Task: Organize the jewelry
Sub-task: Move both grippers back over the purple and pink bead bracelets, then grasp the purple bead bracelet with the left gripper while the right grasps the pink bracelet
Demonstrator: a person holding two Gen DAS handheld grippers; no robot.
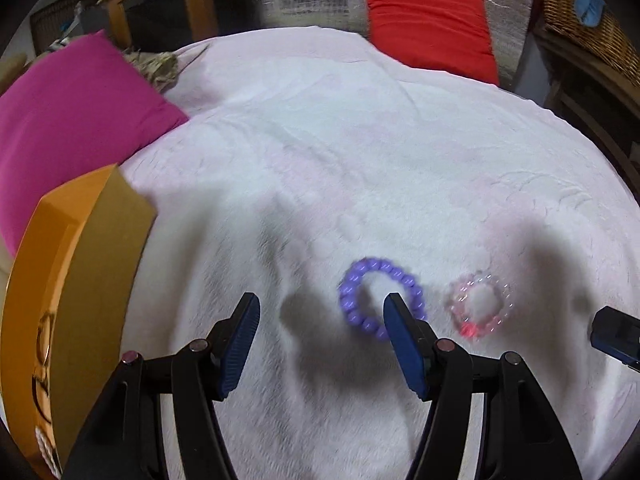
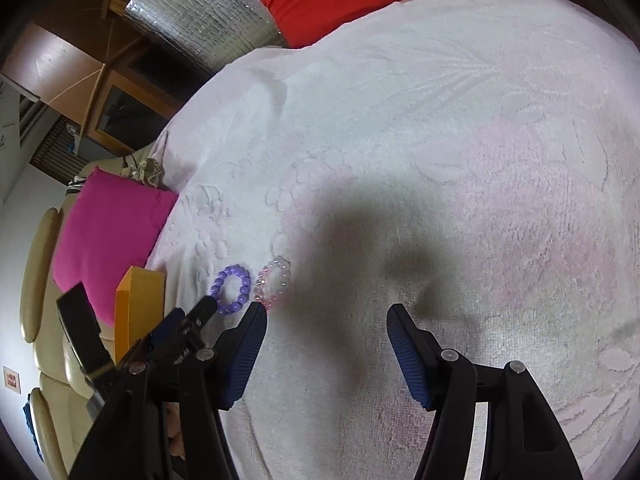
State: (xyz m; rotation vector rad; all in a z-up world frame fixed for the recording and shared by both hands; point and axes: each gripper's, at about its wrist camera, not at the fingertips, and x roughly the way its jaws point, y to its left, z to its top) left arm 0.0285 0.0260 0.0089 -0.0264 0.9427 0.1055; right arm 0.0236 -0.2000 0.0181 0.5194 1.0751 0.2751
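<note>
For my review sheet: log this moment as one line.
left gripper: open, nearing purple bracelet | right gripper: open, empty | pink bracelet: on blanket | orange box: left

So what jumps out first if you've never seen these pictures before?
Two bead bracelets side by side on the white blanket: a purple bracelet and a clear pink bracelet. The open left gripper is nearest the purple one. A bright pink cushion and an orange box sit left.

A round purple beaded bracelet (image 1: 380,300) and a clear pink beaded bracelet (image 1: 480,306) are showing against a pale pink embossed-floral blanket (image 1: 360,140); the orange cardboard box (image 1: 80,280) is glowing plain.
</note>
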